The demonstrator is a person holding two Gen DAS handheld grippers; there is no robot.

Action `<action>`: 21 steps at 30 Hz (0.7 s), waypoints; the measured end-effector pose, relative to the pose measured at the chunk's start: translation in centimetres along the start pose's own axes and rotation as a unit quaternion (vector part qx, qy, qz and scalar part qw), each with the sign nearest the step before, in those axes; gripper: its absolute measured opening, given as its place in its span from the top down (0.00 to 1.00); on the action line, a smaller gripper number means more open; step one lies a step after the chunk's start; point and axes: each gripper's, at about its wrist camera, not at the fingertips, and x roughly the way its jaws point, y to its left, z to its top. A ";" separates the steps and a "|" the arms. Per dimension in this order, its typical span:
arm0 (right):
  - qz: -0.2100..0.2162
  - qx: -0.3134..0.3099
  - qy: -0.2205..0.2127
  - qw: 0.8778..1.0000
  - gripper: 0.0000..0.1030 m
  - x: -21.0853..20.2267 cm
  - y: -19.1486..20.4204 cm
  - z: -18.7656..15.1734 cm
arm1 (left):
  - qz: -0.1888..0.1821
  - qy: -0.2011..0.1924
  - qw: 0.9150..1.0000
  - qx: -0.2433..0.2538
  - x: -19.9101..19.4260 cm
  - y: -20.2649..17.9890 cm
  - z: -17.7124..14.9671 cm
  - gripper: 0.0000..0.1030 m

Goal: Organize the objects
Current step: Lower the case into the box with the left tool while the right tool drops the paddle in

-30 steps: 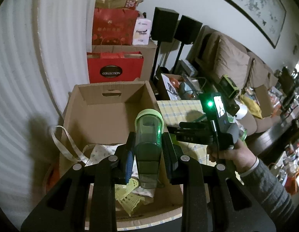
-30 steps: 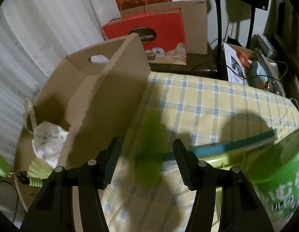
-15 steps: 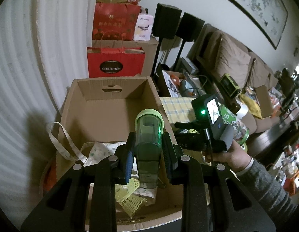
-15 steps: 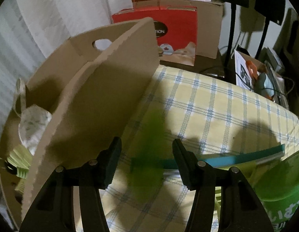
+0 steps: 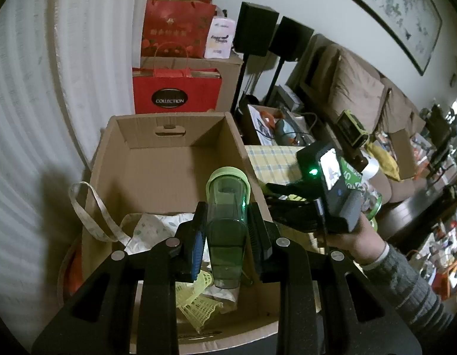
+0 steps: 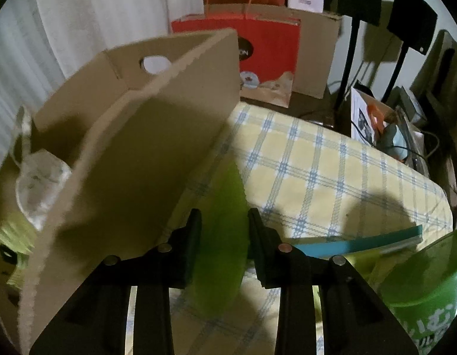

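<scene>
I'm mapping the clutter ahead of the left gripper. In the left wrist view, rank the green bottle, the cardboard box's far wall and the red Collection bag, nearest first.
1. Green bottle, clamped between the left gripper's fingers.
2. Cardboard box's far wall, ahead past the bottle.
3. Red Collection bag, behind the box, by the curtain.

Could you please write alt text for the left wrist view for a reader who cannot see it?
The left gripper grips a translucent green bottle above an open cardboard box holding a cloth bag and yellow shuttlecocks. To its right, a hand holds the right gripper.
</scene>
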 end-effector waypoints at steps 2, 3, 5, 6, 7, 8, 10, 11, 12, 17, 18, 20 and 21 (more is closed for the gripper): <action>-0.004 0.007 -0.002 1.000 0.70 -0.9 -0.3 0.2 | 0.005 -0.004 1.000 0.000 -0.2 0.0 0.0 0.76; -0.005 0.011 -0.004 1.000 0.70 -1.4 -0.3 0.3 | 0.008 -0.006 1.000 0.000 -0.2 0.0 0.0 0.76; -0.005 0.019 -0.012 1.000 0.70 -2.7 -0.4 0.4 | 0.015 -0.010 1.000 0.001 -0.6 0.1 0.0 0.76; -0.005 0.021 -0.015 1.000 0.70 -3.3 -0.3 0.5 | 0.017 -0.012 1.000 0.000 -0.7 0.2 0.0 0.76; -0.006 0.023 -0.019 1.000 0.70 -4.2 -0.1 0.5 | 0.020 -0.014 1.000 0.000 -0.9 0.3 0.0 0.76; -0.005 0.023 -0.022 0.999 0.70 -4.8 0.0 0.6 | 0.025 -0.017 1.000 0.001 -1.0 0.4 0.0 0.76; -0.003 0.021 -0.030 0.999 0.70 -6.3 0.5 0.8 | 0.039 -0.023 0.999 0.002 -1.4 0.6 0.1 0.76; -0.002 0.021 -0.034 0.999 0.70 -7.1 0.8 0.9 | 0.047 -0.026 0.999 0.002 -1.5 0.8 0.2 0.76; 0.000 0.021 -0.037 0.999 0.70 -7.6 1.2 0.9 | 0.052 -0.028 0.998 -0.001 -1.6 1.2 0.3 0.76; 0.030 0.014 -0.056 0.998 0.70 -10.8 3.4 1.2 | 0.063 -0.030 0.997 -0.025 -1.7 3.3 0.4 0.76; 0.039 0.012 -0.058 0.997 0.70 -11.3 4.1 1.2 | 0.065 -0.031 0.997 -0.032 -1.7 3.8 0.3 0.76; 0.052 0.008 -0.058 0.997 0.70 -11.8 5.3 1.2 | 0.064 -0.026 0.996 -0.049 -1.0 5.0 0.3 0.76; 0.058 0.006 -0.058 0.997 0.70 -12.0 5.7 1.2 | 0.066 -0.021 0.996 -0.056 -0.6 5.6 0.2 0.76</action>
